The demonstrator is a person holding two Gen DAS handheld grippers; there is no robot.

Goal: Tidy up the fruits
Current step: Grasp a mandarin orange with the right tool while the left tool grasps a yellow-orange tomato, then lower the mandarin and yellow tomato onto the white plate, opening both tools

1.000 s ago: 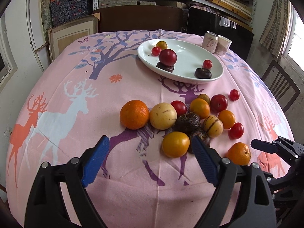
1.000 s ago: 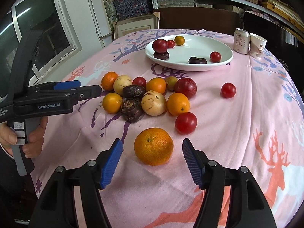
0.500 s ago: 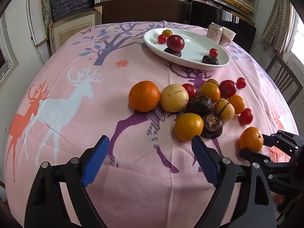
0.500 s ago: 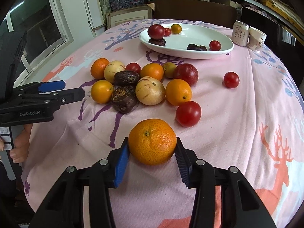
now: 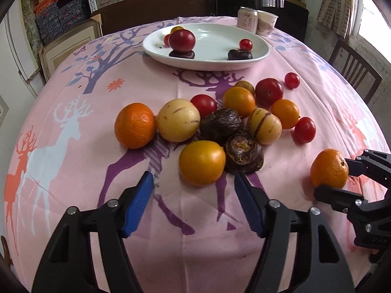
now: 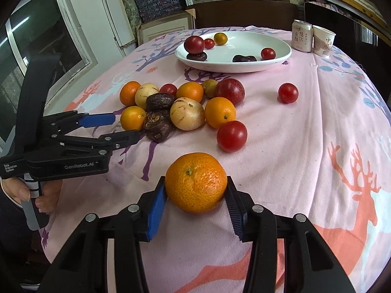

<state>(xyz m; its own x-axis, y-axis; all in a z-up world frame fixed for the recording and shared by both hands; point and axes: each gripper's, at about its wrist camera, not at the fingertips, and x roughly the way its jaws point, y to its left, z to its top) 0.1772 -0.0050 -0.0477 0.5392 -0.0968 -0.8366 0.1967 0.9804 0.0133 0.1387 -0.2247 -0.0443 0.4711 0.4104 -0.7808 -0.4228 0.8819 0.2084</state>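
Observation:
My right gripper (image 6: 195, 182) is shut on an orange mandarin (image 6: 196, 182) that rests on the pink tablecloth; the left wrist view shows the same mandarin (image 5: 329, 168) at the right edge. My left gripper (image 5: 193, 183) is closing, its blue pads apart, just short of a yellow-orange fruit (image 5: 202, 162) at the near edge of a fruit pile (image 5: 220, 124). The pads are not pressing on that fruit. A white plate (image 5: 210, 64) at the back holds a red plum, cherry tomatoes and dark fruit.
A drink can (image 5: 247, 19) and a paper cup (image 5: 266, 23) stand behind the plate. Loose tomatoes (image 6: 288, 93) lie to the right of the pile. A person's hand (image 6: 36, 195) holds the left gripper's handle. A chair (image 5: 354, 73) stands past the table's right edge.
My right gripper closed on the mandarin and has held it since. My left gripper dropped toward the yellow-orange fruit and its pads came closer together.

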